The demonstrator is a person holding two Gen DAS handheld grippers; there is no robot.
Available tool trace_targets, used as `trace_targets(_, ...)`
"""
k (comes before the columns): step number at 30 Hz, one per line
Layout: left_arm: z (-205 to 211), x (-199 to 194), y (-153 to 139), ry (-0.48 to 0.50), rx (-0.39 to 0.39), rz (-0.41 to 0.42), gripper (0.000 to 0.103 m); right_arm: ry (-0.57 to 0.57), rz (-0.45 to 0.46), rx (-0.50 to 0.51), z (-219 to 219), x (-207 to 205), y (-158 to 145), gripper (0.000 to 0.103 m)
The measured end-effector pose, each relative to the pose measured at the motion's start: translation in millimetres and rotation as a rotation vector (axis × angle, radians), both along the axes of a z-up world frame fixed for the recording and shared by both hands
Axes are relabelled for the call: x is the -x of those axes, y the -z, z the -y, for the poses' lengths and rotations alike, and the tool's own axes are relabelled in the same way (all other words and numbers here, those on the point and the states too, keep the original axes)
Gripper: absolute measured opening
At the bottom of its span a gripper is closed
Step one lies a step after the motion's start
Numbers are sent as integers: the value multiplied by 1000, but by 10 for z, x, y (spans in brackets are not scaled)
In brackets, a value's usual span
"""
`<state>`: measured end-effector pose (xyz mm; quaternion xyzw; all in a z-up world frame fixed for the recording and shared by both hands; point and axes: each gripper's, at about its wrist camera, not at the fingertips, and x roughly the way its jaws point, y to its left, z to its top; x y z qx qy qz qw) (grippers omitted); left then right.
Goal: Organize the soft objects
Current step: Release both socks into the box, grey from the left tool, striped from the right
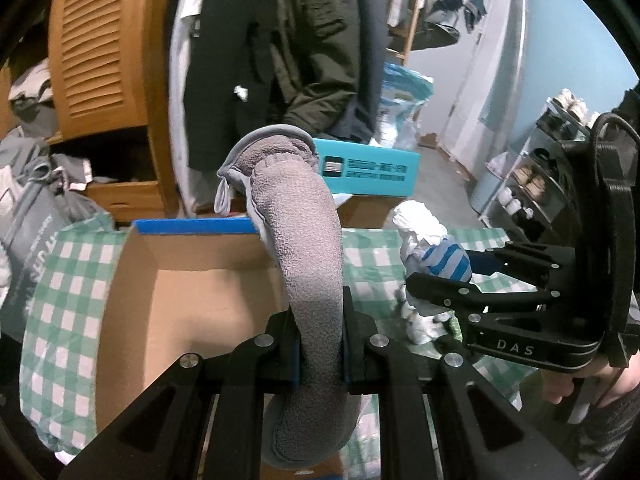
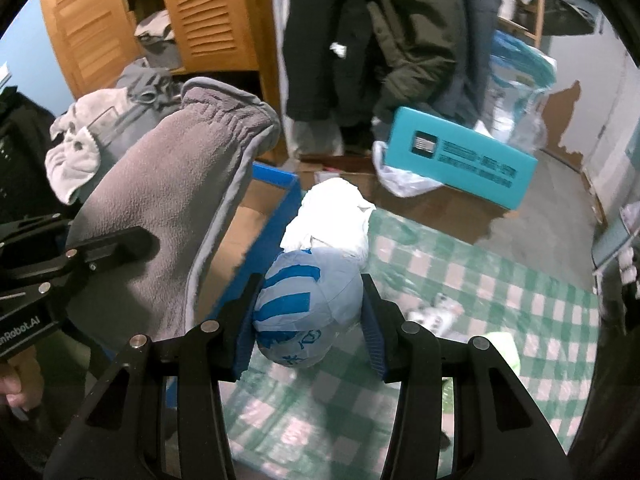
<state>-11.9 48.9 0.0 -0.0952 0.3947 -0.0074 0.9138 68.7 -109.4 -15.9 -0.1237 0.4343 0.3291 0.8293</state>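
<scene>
My left gripper [image 1: 320,340] is shut on a grey fleece slipper [image 1: 308,240] and holds it upright above the right edge of an open cardboard box [image 1: 188,304] with a blue rim. The slipper [image 2: 168,208] also shows at the left of the right wrist view, with the left gripper [image 2: 116,248] on it. My right gripper [image 2: 308,320] is shut on a blue-and-white striped soft bundle [image 2: 304,308] with white cloth [image 2: 332,216] attached. It hangs over the green checked cloth [image 2: 480,292], just right of the box. The right gripper [image 1: 440,276] shows at right in the left wrist view.
A teal box [image 2: 460,160] lies on cardboard behind the cloth. Dark coats [image 2: 380,40] hang at the back beside an orange louvred cabinet [image 2: 204,12]. A grey bag [image 1: 32,216] and clothes pile lie at left. A shoe rack [image 1: 532,184] stands at right.
</scene>
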Motion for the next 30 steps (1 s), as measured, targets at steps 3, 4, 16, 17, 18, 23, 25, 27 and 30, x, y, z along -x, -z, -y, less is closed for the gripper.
trace_targets(3,-132,39,20,-27,4,-5,14,-29,-11,1,-167,11,21,46)
trace_targets(4,-163,52,23,-33,4,-6,14,-42,-14,1,-243,22,30,46)
trace_targets(16,-574,129,241,-125,-3,-69,14,-126,-59,19,-845,52,180,46)
trace_targets(17,-601,128,275,-133,-4,-81,14,-130,-64,20,-879,53,194,46)
trace_targets(18,-625,127,308,-144,-8,-95,14,-136,-70,21,-920,58,214,46)
trace_targets(23,-706,113,417,-159,9,-127,14,-168,-103,37,-1081,69,331,46)
trace_targets(25,-730,119,433,-160,20,-128,15,-176,-114,44,-1127,70,376,46)
trace_targets(27,-748,122,446,-169,13,-130,15,-180,-127,49,-1161,65,416,46)
trace_targets(30,-779,120,462,-179,11,-136,17,-187,-144,60,-1202,59,464,46)
